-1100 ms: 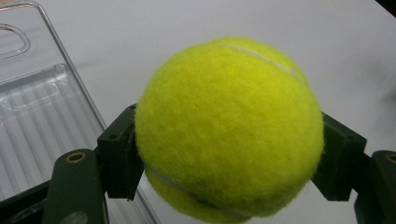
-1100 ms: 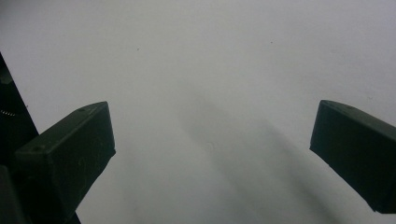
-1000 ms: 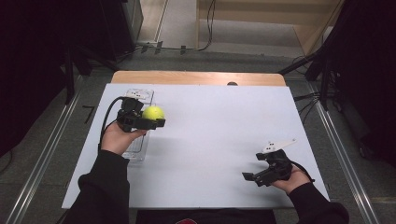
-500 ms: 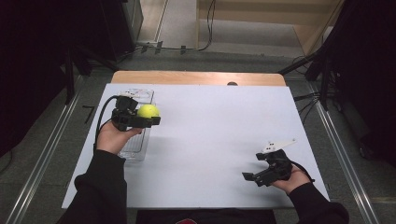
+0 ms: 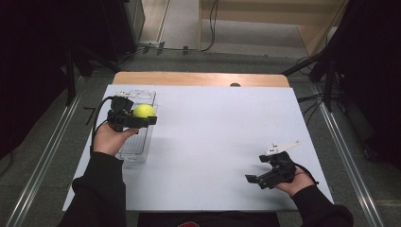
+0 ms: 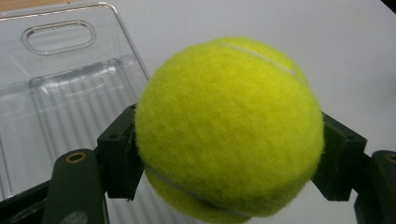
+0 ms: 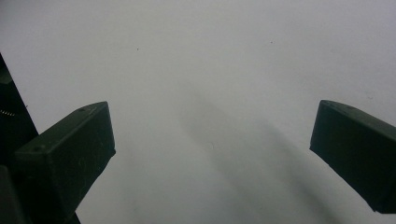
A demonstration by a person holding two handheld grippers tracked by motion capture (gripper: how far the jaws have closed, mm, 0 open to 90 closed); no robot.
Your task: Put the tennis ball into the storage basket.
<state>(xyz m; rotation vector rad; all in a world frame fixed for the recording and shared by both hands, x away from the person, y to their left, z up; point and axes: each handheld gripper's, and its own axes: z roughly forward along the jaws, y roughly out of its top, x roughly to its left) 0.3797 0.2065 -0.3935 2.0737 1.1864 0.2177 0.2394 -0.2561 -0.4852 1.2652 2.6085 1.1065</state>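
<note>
A yellow-green tennis ball (image 5: 143,111) (image 6: 229,126) is clamped between the jaws of my left gripper (image 5: 142,117) (image 6: 229,154), which is shut on it. Ball and gripper hang above a clear plastic tray (image 5: 137,144) (image 6: 56,107) lying at the left side of the white table. In the left gripper view the tray's ribbed floor and handle slot (image 6: 58,36) lie behind and left of the ball. My right gripper (image 5: 257,178) (image 7: 212,154) rests low near the table's front right, open, with bare white surface between its jaws.
The white table sheet (image 5: 217,132) spans the middle. A strip of wooden tabletop (image 5: 198,78) shows along the far edge. Metal rails (image 5: 42,156) run on the floor to both sides, and cables (image 5: 208,28) lie on the floor beyond the table.
My left gripper has carried the ball a little farther away and to the left, over the tray. The right gripper has stayed in place.
</note>
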